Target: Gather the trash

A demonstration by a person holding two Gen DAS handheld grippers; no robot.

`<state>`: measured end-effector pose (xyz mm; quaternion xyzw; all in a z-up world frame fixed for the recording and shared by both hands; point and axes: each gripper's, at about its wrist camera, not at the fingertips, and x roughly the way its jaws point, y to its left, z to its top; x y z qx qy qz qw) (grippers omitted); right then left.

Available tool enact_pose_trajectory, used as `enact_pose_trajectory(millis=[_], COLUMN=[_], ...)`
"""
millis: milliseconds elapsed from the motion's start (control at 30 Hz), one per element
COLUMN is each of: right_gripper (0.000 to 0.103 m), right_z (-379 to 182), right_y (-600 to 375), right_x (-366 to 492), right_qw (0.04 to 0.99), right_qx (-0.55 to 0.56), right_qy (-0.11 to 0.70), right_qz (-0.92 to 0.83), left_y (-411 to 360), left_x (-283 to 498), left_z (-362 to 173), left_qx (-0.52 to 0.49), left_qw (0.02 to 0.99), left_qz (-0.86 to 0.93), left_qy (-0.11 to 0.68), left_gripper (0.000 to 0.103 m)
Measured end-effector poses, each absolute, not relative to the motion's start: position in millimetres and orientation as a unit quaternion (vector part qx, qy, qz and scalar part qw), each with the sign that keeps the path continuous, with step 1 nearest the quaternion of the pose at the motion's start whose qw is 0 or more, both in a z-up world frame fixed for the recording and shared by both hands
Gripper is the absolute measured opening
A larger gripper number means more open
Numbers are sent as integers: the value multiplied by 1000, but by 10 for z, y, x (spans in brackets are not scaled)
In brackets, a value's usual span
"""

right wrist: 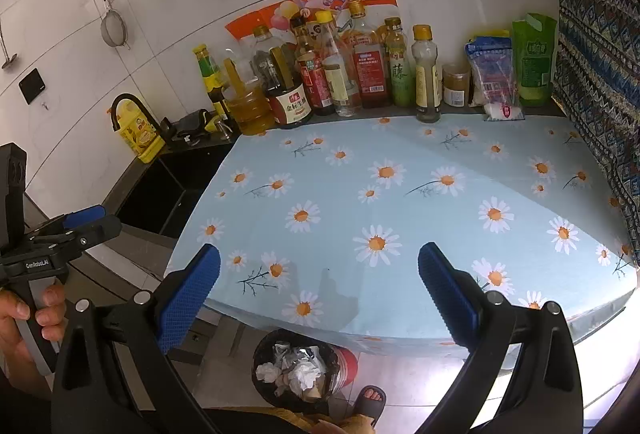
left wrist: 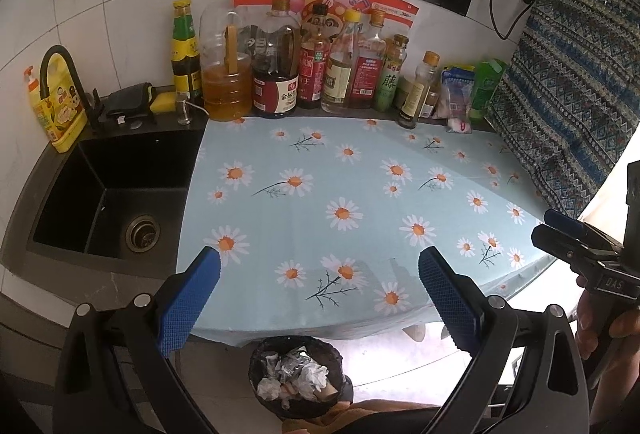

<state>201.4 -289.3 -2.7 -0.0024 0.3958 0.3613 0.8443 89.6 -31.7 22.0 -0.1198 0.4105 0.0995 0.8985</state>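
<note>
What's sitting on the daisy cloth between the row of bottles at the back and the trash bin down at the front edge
Nothing. Both wrist views show the daisy cloth bare from the bottles to its front edge; the trash bin below holds crumpled paper.

Trash bin [left wrist: 297, 378]: lower rim hidden at frame bottom, crumpled contents too jumbled to identify. Bottle row [left wrist: 304, 69]: label print too small to read. Patterned curtain [left wrist: 576, 101]: cut off at right edge. Sandalled foot [right wrist: 370, 400]: partly cropped, bottom centre.
</note>
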Motion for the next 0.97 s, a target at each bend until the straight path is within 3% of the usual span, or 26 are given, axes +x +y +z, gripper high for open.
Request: enact_pose_trajectory(millis=[967], right_gripper=[98], right_z=[-96], right_y=[-2854], right_x=[2004], right_qw=[841], right_qx=[4], right_qy=[398], right_qz=[366], left_y=[-290], left_x=[865], left_z=[173], left_qx=[-129], left_qw=[895], left_qz=[108], left_qy=[413], left_gripper=[96])
